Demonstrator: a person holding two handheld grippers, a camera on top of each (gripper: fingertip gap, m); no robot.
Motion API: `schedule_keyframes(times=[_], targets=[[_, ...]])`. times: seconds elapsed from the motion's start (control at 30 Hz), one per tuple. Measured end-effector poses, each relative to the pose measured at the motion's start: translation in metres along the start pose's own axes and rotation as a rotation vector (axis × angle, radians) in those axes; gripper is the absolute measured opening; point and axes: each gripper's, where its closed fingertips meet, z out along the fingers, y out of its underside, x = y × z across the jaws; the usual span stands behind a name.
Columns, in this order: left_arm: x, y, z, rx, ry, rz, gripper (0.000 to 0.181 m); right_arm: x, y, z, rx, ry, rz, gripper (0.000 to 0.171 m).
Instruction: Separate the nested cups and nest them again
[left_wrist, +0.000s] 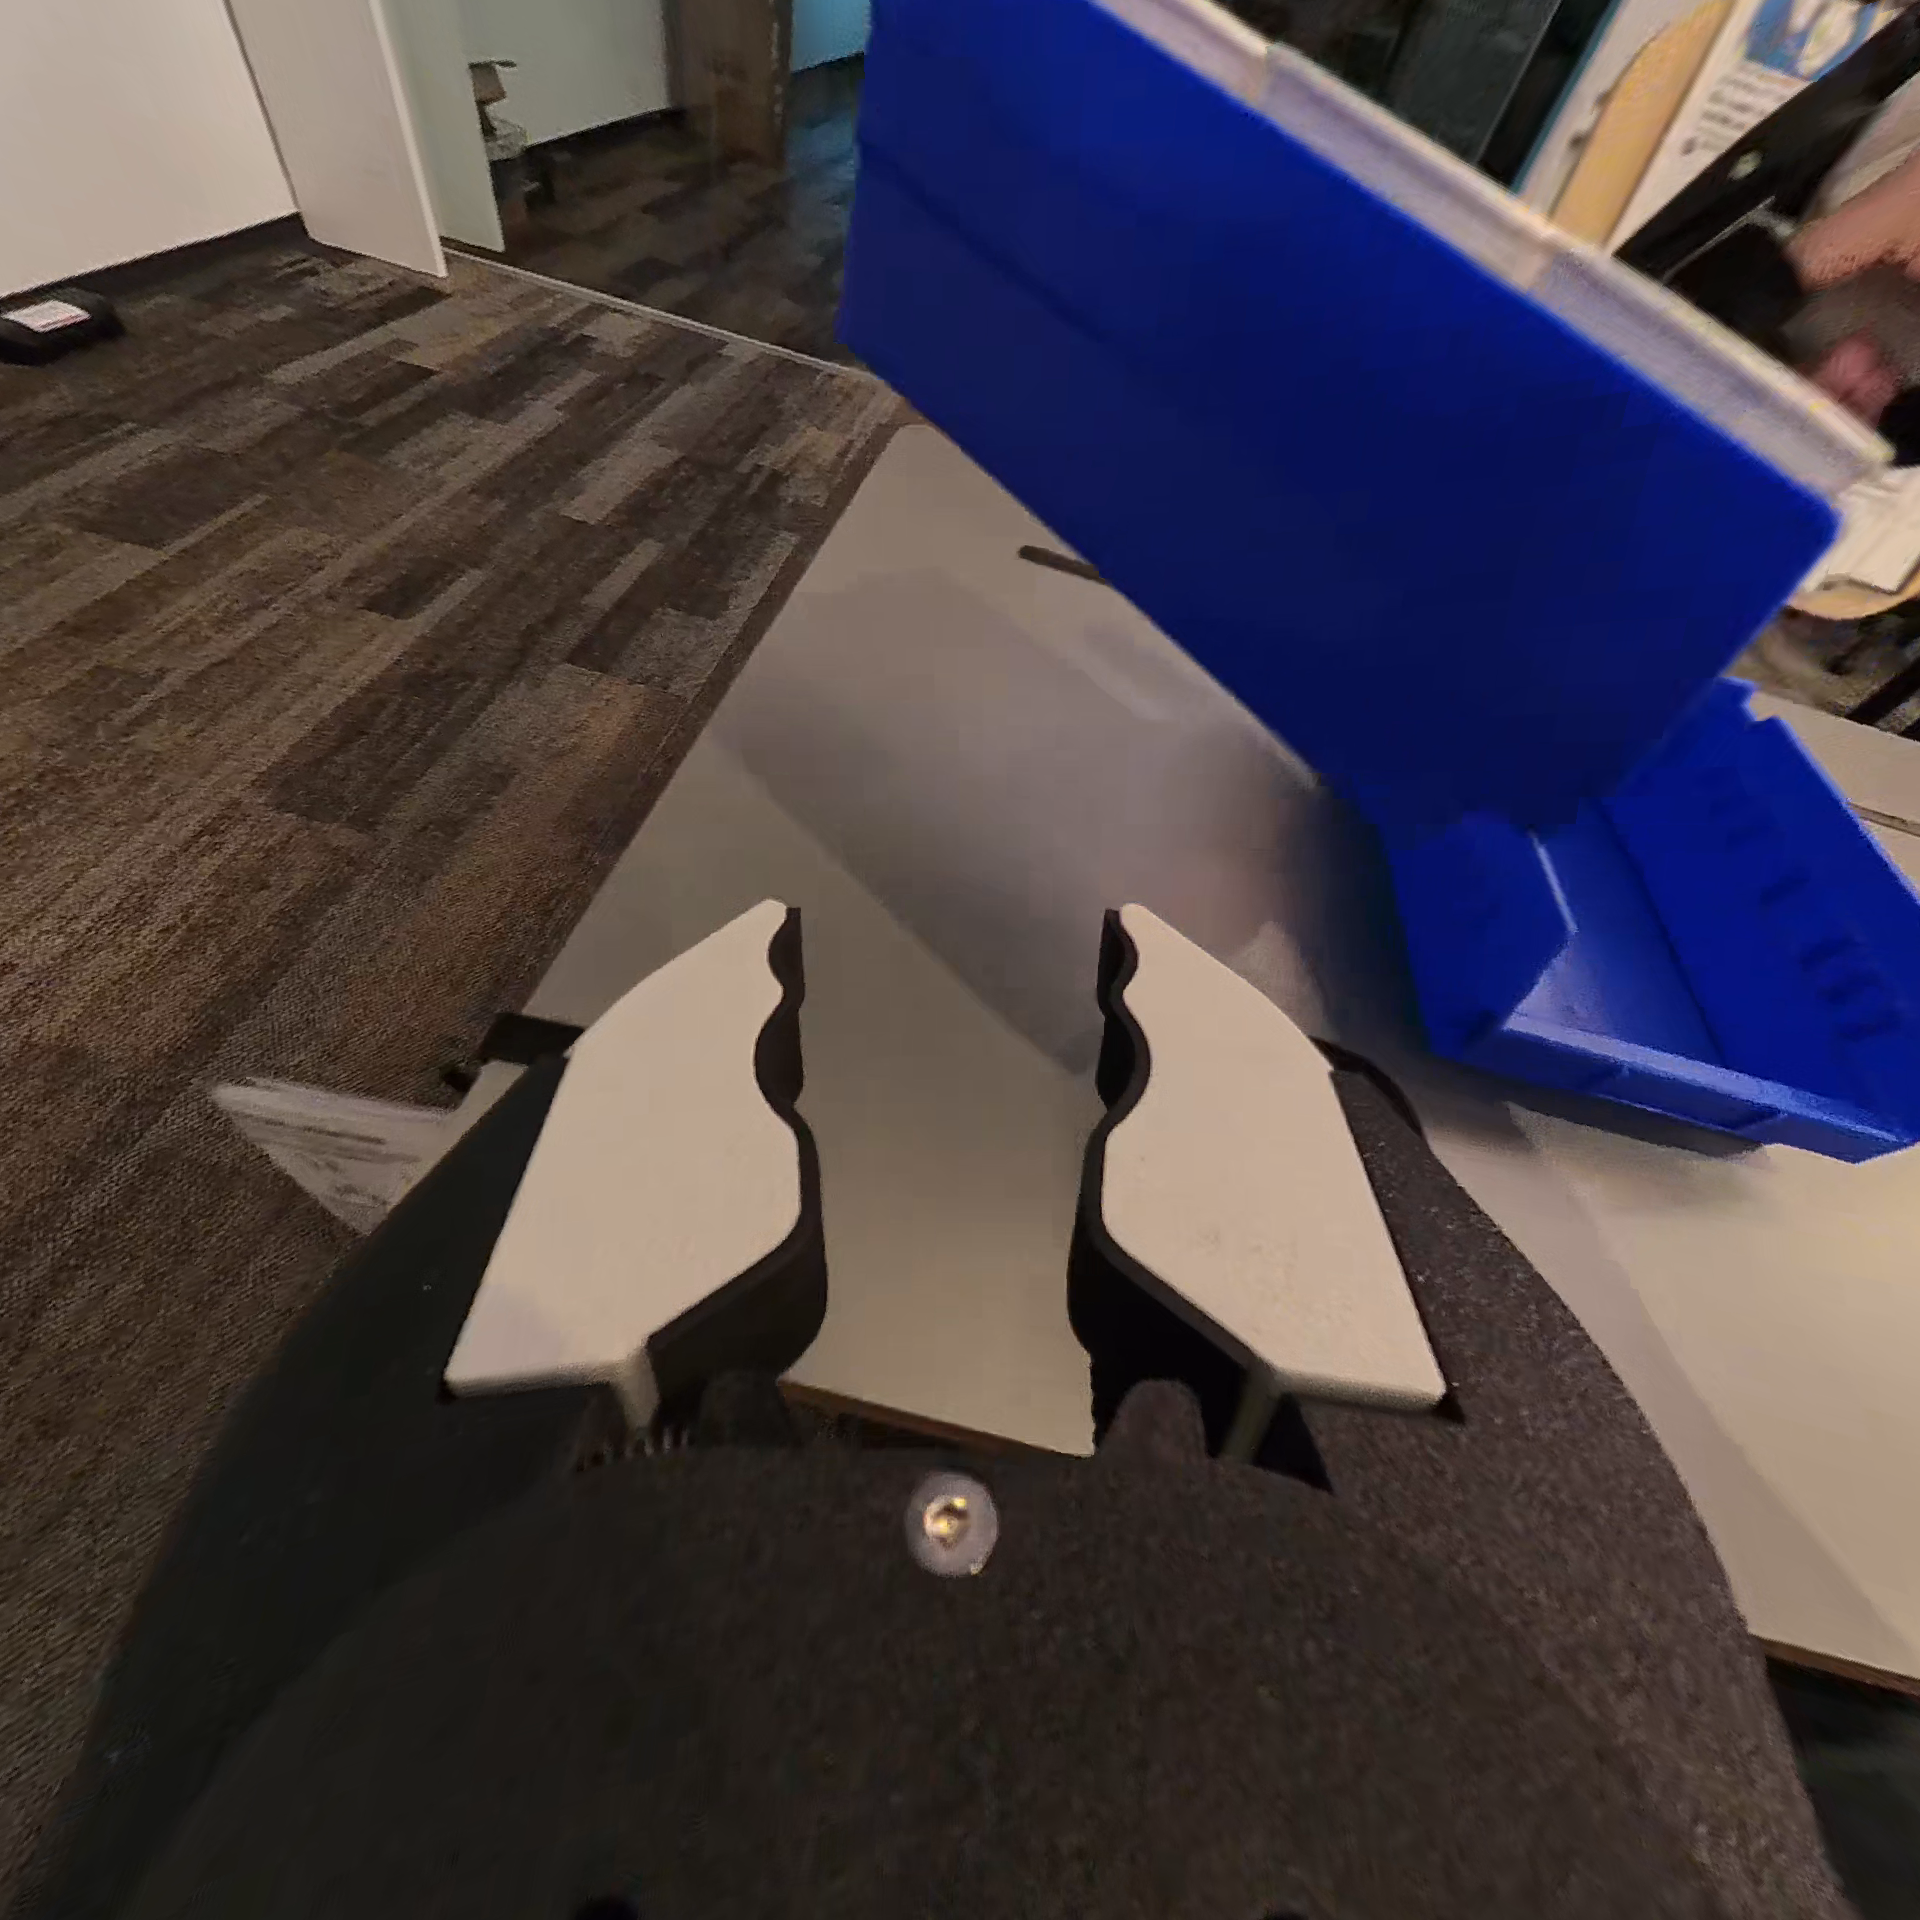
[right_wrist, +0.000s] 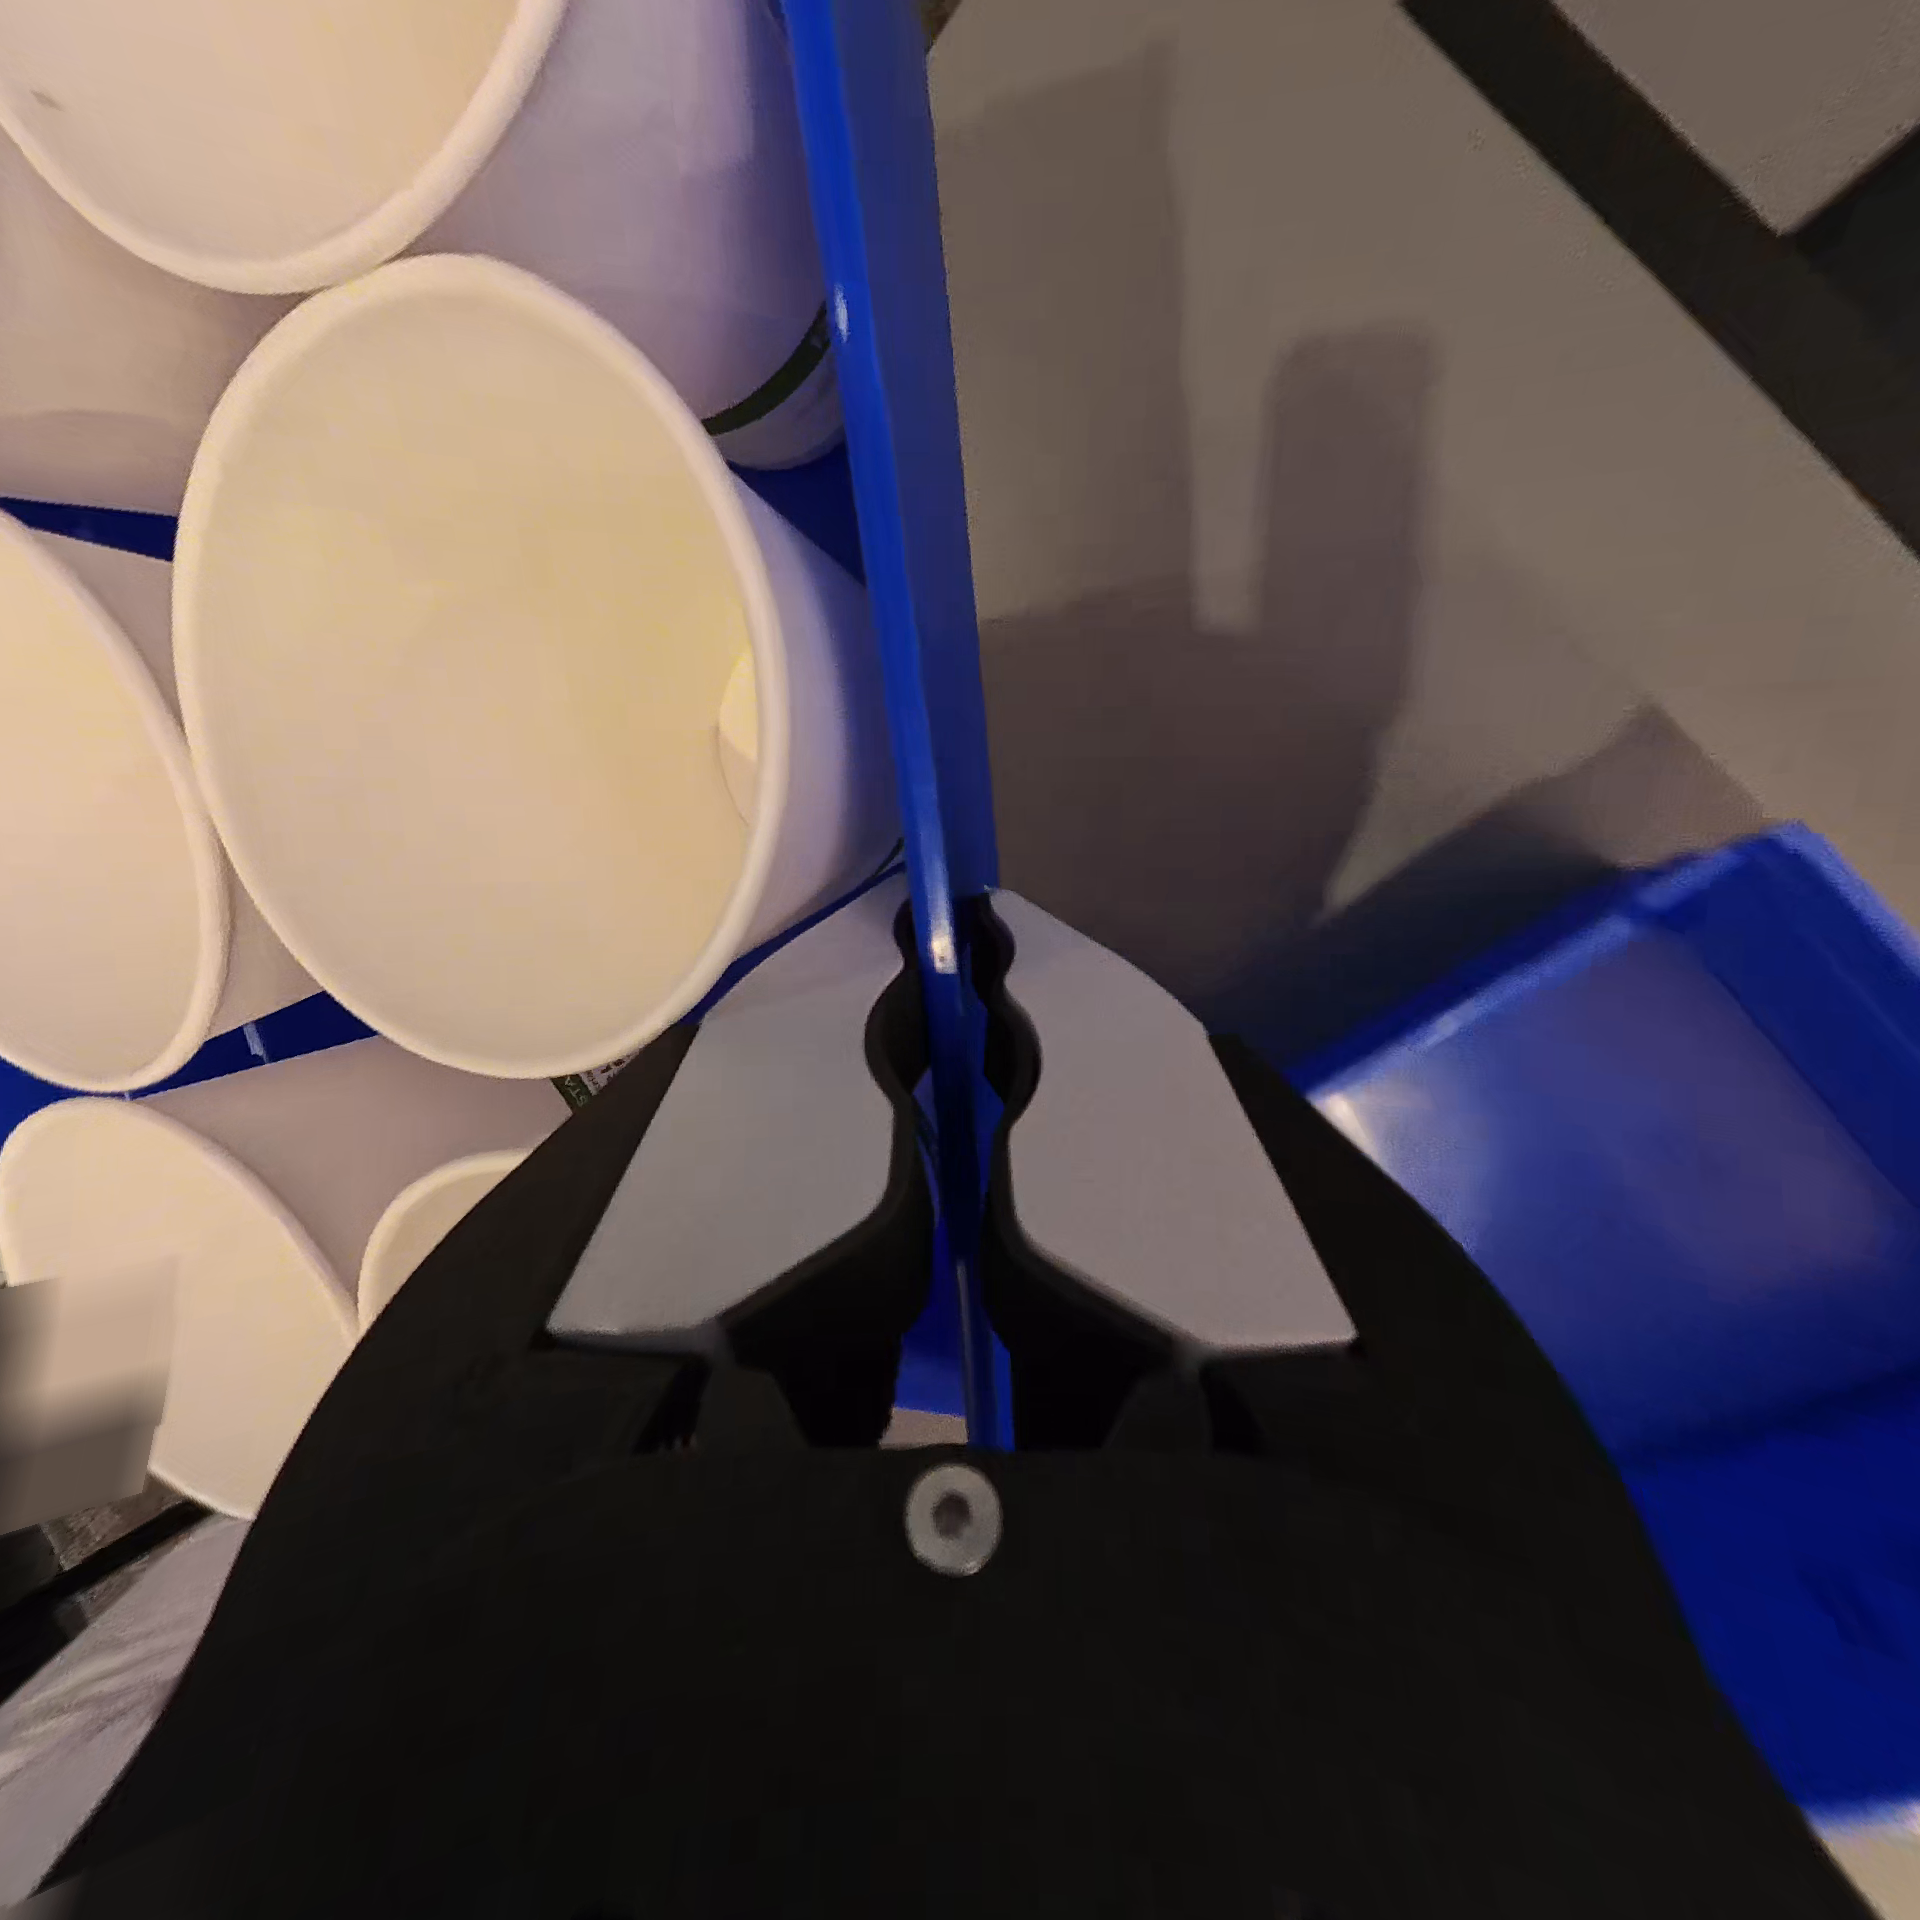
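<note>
Brown and grey carpet (left_wrist: 312, 582) fills the left side of the left wrist view. Next to it is a grey table (left_wrist: 935, 727). The left gripper (left_wrist: 951, 935) is over the table edge. Its two white fingers (left_wrist: 665, 1153) are apart, and nothing is between them. To the right, a big blue bin (left_wrist: 1299, 416) is lifted up and tipped in the air, with its bottom facing the camera. A second blue bin (left_wrist: 1662, 966) sits on the table below it.

In the right wrist view, white paper cups (right_wrist: 468, 665) are on the left. They lie on their sides in a pile inside the tipped bin, mouths facing the camera. None of them clearly sits inside another. The blue bin wall (right_wrist: 894, 520) runs up the middle. The right gripper (right_wrist: 951, 935) is squeezed tight on that thin wall and holds the bin up. To the right is the grey table (right_wrist: 1455, 416), and the other blue bin (right_wrist: 1662, 1195) sits in the lower right corner.
</note>
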Motion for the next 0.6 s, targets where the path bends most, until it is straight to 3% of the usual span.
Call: schedule_keyframes(times=[0.3,0.6], targets=[[-0.014,0.022,0.008,-0.065,0.004,-0.005,0.056,0.022,0.017,0.112,-0.069,0.091,0.039,0.005],[-0.004,0.032,0.022,-0.098,0.035,0.006,0.056,0.052,0.034,0.135,-0.056,0.127,0.095,0.006]])
